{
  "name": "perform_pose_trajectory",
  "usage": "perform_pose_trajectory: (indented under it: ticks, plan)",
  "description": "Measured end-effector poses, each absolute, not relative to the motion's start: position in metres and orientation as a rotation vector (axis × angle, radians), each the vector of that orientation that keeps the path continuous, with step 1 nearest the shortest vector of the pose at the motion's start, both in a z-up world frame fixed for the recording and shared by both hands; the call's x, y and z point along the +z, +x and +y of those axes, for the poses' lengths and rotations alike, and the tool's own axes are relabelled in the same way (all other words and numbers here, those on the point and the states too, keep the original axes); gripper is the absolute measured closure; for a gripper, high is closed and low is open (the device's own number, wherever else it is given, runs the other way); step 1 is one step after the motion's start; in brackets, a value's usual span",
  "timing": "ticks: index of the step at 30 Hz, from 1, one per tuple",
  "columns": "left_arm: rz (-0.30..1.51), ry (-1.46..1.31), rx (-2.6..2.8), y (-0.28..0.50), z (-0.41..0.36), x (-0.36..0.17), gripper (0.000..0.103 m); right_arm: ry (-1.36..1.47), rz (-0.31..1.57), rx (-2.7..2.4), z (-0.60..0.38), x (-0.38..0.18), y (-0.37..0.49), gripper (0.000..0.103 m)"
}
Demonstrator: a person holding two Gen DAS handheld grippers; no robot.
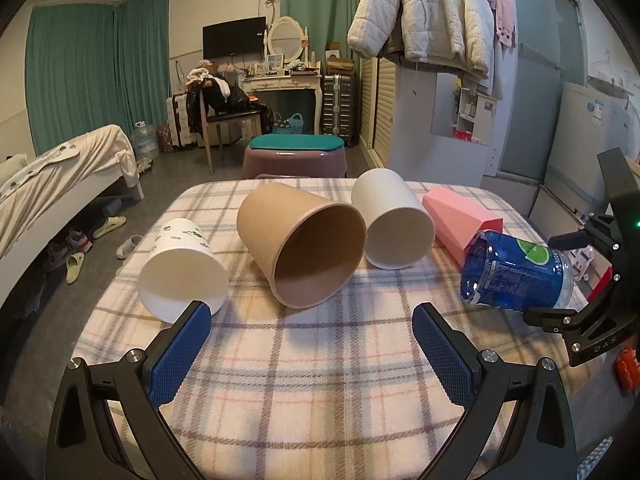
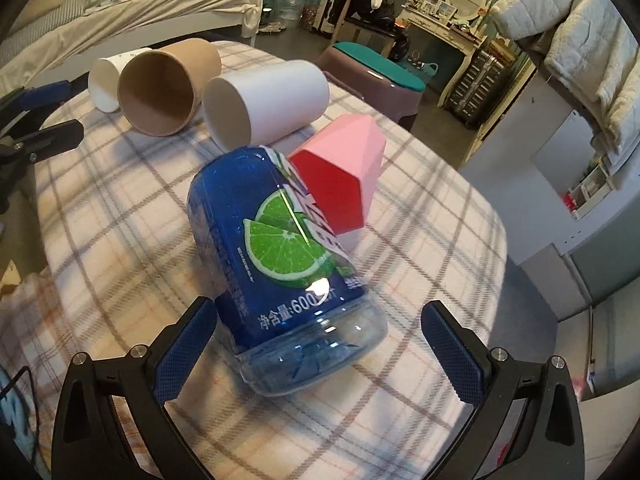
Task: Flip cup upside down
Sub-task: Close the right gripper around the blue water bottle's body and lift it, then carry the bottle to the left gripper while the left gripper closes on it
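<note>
Several cups lie on their sides on the plaid tablecloth (image 1: pixel 312 360): a white leaf-print cup (image 1: pixel 182 270), a brown paper cup (image 1: pixel 304 248), a plain white cup (image 1: pixel 394 226), a pink faceted cup (image 1: pixel 460 222) and a blue cut-off bottle cup (image 1: pixel 516 276) with a lime label. My left gripper (image 1: pixel 312 344) is open and empty, just in front of the brown cup. My right gripper (image 2: pixel 320 344) is open, its jaws on either side of the blue bottle cup's (image 2: pixel 280 264) clear base without closing on it. The pink cup (image 2: pixel 340 180) lies against the bottle cup.
The small table's edges fall away to the floor on all sides. A purple stool with a teal cushion (image 1: pixel 296 152) stands beyond the far edge. A bed (image 1: pixel 60 176) is to the left and a cabinet with hanging coats (image 1: pixel 432 12) to the right.
</note>
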State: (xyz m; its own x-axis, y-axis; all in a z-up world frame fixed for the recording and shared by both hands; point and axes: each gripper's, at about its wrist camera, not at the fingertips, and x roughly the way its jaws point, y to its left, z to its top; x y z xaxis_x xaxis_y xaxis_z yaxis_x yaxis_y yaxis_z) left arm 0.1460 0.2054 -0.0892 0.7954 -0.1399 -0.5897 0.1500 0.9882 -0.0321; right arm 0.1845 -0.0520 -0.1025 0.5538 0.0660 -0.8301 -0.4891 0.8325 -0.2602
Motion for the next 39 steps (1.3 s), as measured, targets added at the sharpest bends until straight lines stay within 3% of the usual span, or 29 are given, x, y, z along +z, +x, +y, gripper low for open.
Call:
perform_pose_trajectory:
  ticks: [2, 3, 15, 23, 39]
  plan:
    - [0.632, 0.016, -0.16, 0.145, 0.207, -0.089, 0.0, -0.494, 0.951, 0.352, -0.049, -0.105, 0.184, 0.019]
    - [0.631, 0.014, -0.16, 0.145, 0.208, -0.089, 0.0, -0.497, 0.952, 0.338, -0.047, -0.104, 0.182, 0.019]
    - [0.605, -0.046, -0.158, 0.132, 0.231, -0.084, 0.0, -0.198, 0.957, 0.124, -0.034, -0.086, 0.134, 0.021]
    - [0.581, -0.082, -0.153, 0.12, 0.258, -0.083, 0.0, 0.076, 0.831, -0.005, 0.019, -0.081, 0.111, 0.022]
    - [0.574, -0.106, -0.126, 0.108, 0.304, -0.093, 0.0, 0.087, 0.909, -0.11, 0.061, -0.102, 0.112, 0.022]
